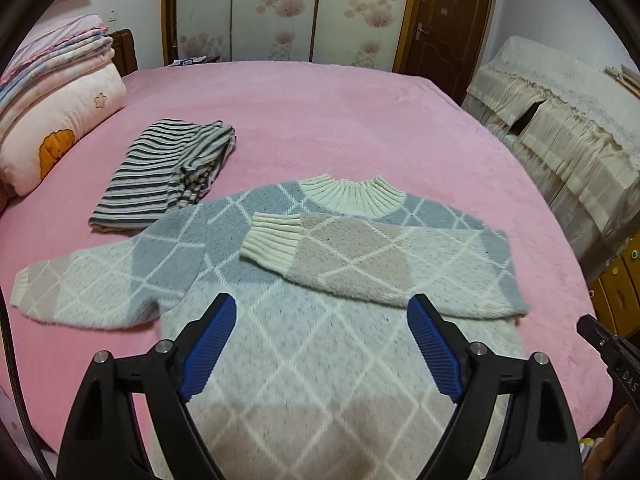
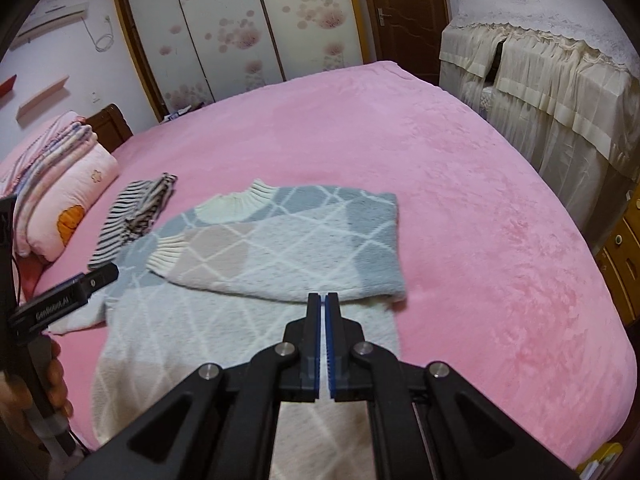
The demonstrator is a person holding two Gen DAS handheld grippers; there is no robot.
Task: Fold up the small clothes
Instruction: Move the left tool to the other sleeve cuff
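A diamond-patterned sweater (image 1: pixel 320 320) lay mid-frame on the pink bed (image 1: pixel 340 120), one sleeve (image 1: pixel 340 256) folded across its chest. The left gripper (image 1: pixel 322 320) hung open and empty; the right gripper (image 2: pixel 322 300) was closed on nothing, apparently between folds.

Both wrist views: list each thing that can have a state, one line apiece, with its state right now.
Sweater: flat on the pink bed, one sleeve folded across the chest, the other sleeve spread out.
Striped garment: folded, beside the sweater.
Left claw: open, empty.
Right claw: shut, empty.
Wardrobe doors: closed.
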